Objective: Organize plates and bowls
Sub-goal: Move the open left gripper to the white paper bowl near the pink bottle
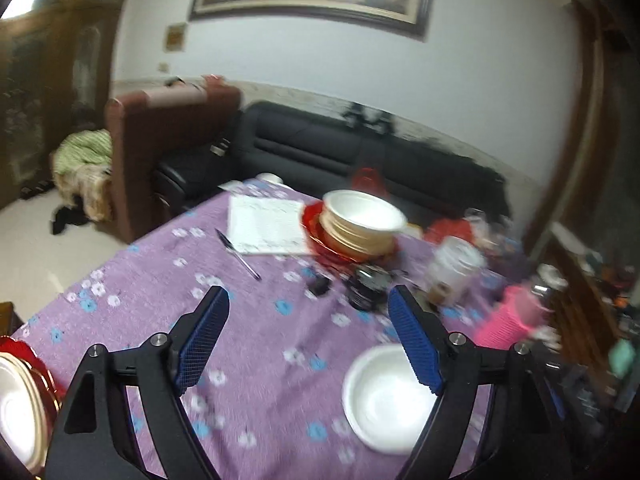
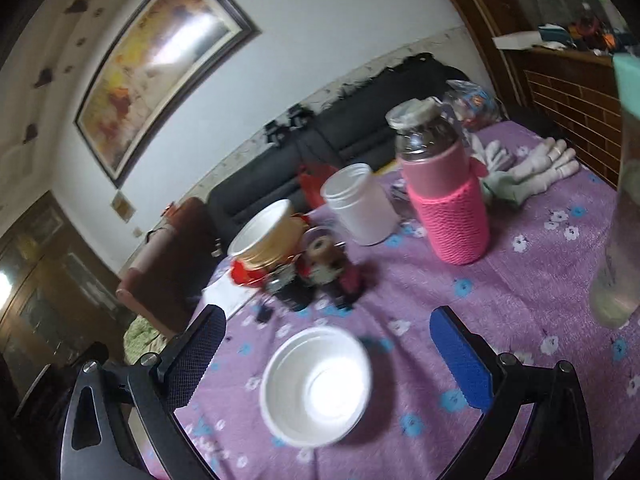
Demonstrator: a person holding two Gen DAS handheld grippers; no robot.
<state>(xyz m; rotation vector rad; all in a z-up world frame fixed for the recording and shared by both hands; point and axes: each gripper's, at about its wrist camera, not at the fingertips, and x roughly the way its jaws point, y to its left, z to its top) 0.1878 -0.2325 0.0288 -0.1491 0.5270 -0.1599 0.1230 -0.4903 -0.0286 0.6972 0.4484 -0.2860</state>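
Observation:
A lone white bowl (image 1: 384, 400) (image 2: 316, 386) sits upright on the purple flowered tablecloth. My right gripper (image 2: 332, 322) is open and empty, its jaws either side of the bowl, just above it. My left gripper (image 1: 308, 300) is open and empty over the cloth, its right finger overlapping the bowl's edge. Farther back, a stack of cream and white bowls (image 1: 362, 220) (image 2: 266, 236) sits on a red plate (image 1: 320, 236). Another white and gold plate on red (image 1: 16, 408) lies at the near left edge.
A pen (image 1: 238, 254) and notepad (image 1: 266, 224) lie mid-table. A white jar (image 2: 360, 204), pink-sleeved bottle (image 2: 444, 192), small dark figurines (image 2: 320, 272), white gloves (image 2: 536, 168) and a clear glass container (image 2: 624, 220) crowd the right. Sofas stand beyond.

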